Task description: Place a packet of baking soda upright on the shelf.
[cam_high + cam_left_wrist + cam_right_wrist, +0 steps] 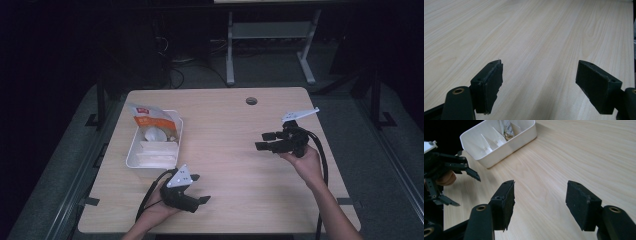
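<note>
We see the left gripper (196,188) near the table's (240,165) front edge, jaws spread wide with nothing between them. The right gripper (264,140), toward the right edge, is likewise agape and empty. The white bin (131,150), holding an orange-and-white pouch (150,119), sits near the left edge, just beyond the left gripper.

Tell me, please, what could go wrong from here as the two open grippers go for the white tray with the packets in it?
The white tray sits near the table's left edge; a push from the right gripper might slide it off. The orange packet leans tilted over the tray's far end, so a nudge could tip it out. The left gripper is close to the tray's near end, so the two grippers might collide there.
</note>
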A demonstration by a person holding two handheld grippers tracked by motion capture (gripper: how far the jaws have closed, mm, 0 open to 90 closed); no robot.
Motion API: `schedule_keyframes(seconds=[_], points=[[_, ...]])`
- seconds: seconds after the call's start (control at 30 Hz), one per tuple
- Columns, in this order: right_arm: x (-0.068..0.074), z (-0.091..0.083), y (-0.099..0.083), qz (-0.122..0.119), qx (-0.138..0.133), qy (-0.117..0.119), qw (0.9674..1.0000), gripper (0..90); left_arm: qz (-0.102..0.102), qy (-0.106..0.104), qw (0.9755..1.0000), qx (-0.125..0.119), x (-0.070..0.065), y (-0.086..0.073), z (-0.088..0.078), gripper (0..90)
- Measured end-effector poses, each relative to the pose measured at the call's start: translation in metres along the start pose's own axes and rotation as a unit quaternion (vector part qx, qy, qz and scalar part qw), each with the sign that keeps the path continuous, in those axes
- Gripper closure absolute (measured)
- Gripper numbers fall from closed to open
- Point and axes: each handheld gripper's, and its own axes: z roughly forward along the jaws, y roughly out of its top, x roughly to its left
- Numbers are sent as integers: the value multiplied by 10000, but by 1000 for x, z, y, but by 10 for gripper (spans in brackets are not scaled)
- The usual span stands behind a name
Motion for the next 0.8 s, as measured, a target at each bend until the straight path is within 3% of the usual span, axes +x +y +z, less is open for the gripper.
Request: schedule_keyframes(seconds=[0.8], points=[[5, -22, -40, 107, 89, -109, 9998, 370, -11, 43, 10000, -36, 0, 1, -1, 209]])
